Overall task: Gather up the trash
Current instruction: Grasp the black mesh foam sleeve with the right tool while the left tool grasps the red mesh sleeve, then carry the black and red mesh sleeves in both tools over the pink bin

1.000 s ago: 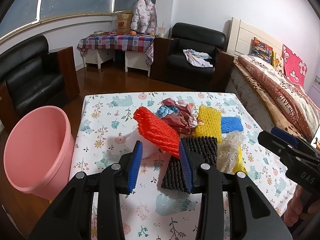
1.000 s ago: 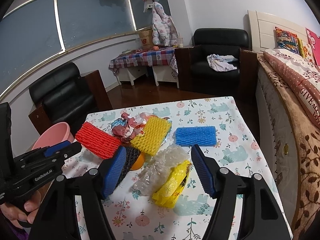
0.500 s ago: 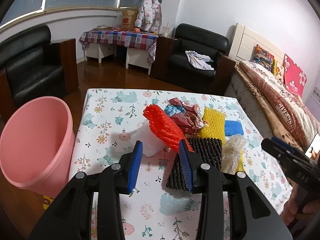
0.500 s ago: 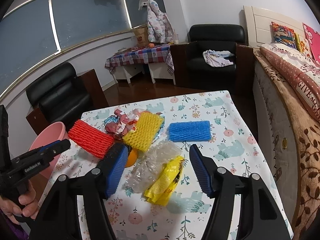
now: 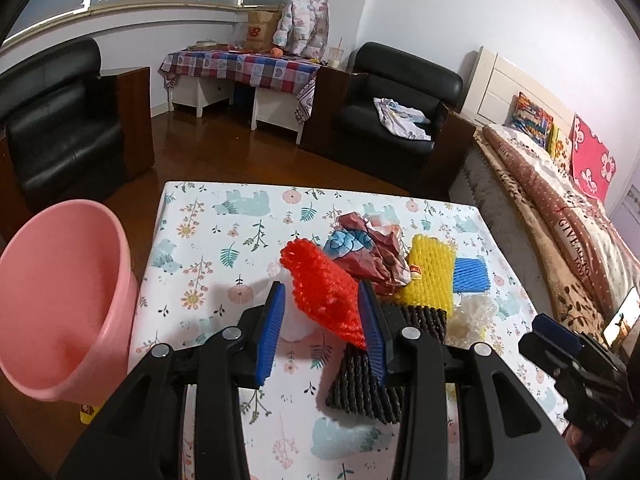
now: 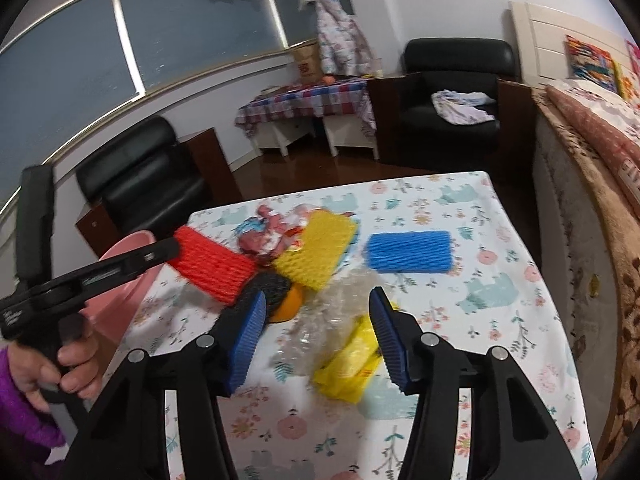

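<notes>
On the floral table [image 5: 224, 248] lies a heap of trash. A red foam net [image 5: 324, 292] sits between the jaws of my left gripper [image 5: 322, 304], which is open; the pads do not press on it. In the right wrist view the left gripper [image 6: 168, 246] has its tip at the end of the red net [image 6: 216, 266]. My right gripper [image 6: 316, 320] has its jaws closing around crumpled clear plastic [image 6: 332, 304] and a yellow bag [image 6: 348, 364], with the pads still apart from both. A pink bin [image 5: 60, 292] stands at the table's left side.
Around the red net lie a black foam net [image 5: 372, 384], a yellow net [image 5: 430, 280], a blue net [image 5: 471, 274], crumpled red paper [image 5: 372, 248] and an orange [image 6: 288, 308]. A bed runs along the right; black armchairs stand behind.
My left gripper moved forward, so the red net now sits between its jaws. The right gripper's jaws narrowed around the clear plastic and yellow bag.
</notes>
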{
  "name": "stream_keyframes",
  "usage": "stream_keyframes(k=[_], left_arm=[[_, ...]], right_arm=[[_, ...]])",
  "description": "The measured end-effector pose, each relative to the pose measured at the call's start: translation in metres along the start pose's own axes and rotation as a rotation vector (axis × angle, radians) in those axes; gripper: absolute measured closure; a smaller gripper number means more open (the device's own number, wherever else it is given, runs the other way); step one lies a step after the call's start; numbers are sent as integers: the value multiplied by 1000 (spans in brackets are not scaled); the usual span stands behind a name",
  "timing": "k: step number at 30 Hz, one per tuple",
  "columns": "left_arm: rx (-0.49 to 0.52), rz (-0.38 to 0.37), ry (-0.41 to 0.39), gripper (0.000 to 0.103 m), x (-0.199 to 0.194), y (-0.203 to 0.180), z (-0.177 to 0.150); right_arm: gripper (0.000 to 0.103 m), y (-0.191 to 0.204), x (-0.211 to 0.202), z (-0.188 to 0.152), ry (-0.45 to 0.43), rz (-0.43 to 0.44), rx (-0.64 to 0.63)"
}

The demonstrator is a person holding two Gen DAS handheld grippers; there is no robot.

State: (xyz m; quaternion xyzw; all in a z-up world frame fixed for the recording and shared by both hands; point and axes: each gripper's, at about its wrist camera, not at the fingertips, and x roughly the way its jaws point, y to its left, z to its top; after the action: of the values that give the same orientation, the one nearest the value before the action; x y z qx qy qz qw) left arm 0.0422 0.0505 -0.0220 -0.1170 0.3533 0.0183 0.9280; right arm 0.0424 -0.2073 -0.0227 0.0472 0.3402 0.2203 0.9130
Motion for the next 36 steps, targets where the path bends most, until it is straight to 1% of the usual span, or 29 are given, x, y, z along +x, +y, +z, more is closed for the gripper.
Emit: stream_keyframes(k=[3,5,7,10,14,17,21,28,31,32,33,34,36], left_arm=[[16,3,14,65,5,-2,0],[23,0,6,65,5,-3,-1],[44,-3,-8,84,3,-5,-2],[56,-9,-26,90,0,-5,-3],[55,-34,-53,91,-8,-5,-2],[50,-62,-82,92,-18,-3,1],[36,-90,-120,92,-32,1,4],[23,-100,-143,92,-46,11,5],[15,-98,-147,92,-51,17,4],[13,-97,-148,92,-53,20,3],[12,-95,-149,92,-54,22,3],[9,-93,-152,92,-57,24,3],[6,-93,-159,92,-61,27,2]], right_arm=[[53,7,6,-1,29,33,-21],[56,11,12,-3,61,62,-31],[57,15,17,-5,94,94,-32],[58,20,27,-6,139,155,-14],[61,22,45,-2,193,207,28],[64,22,58,-1,237,199,54],[64,22,74,-1,287,170,52],[64,29,95,-5,323,105,27],[64,32,98,-8,320,99,29],[68,35,98,-10,318,98,23],[78,37,99,-10,318,95,18],[87,38,100,-11,320,92,15],[91,38,101,-13,325,89,28]])
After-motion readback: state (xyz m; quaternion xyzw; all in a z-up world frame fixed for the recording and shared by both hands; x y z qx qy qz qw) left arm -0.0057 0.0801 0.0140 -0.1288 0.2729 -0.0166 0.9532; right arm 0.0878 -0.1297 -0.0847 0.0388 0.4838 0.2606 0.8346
